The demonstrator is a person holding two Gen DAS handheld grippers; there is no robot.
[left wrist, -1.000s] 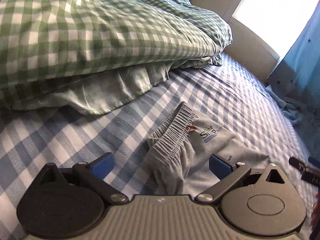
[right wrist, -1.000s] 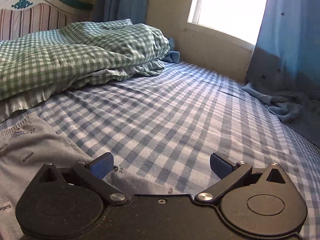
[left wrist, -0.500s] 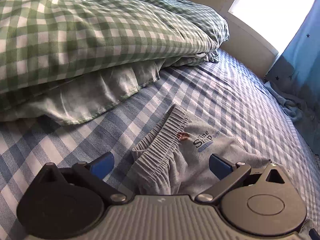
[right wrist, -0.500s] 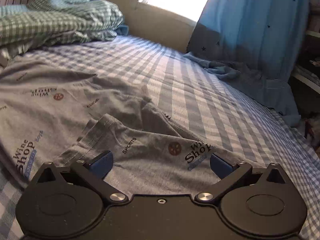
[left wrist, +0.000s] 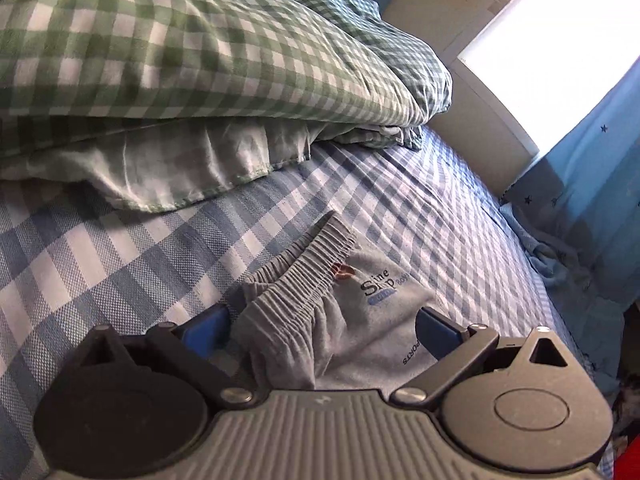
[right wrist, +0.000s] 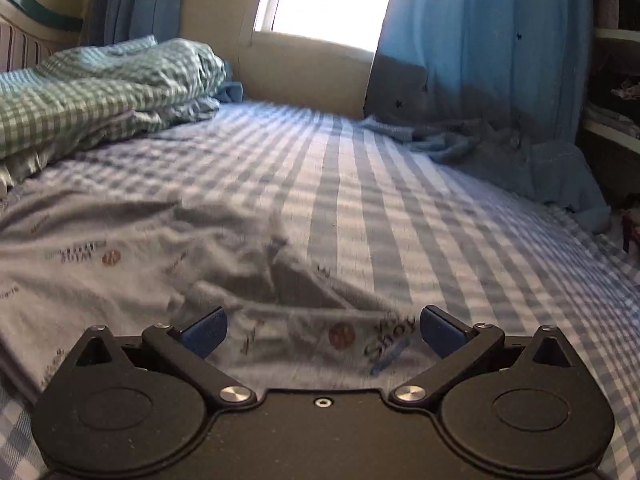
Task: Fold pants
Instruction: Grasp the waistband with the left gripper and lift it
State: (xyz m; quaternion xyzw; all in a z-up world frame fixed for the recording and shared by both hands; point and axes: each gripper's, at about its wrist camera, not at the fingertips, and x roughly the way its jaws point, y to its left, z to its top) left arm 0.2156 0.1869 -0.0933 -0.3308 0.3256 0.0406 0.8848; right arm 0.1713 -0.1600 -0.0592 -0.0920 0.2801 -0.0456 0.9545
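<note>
The work surface is a bed covered by a blue-and-white checked sheet. At the left, a green-and-white checked duvet is bunched on the sheet, with its pale underside showing along the lower edge; a striped headboard stands behind it. The grey printed pants lie on the sheet near the cameras. The left gripper has its fingers spread apart, one on either side of the bunched elastic waistband, without clamping it. The right gripper likewise has its fingers apart, positioned low over a wrinkled leg section of the pants; contact cannot be determined because the fabric is blurred. Behind the bed, a bright window is set in a cream wall. At the right, a blue star-patterned curtain hangs down, and its lower end is heaped on the sheet edge.
</note>
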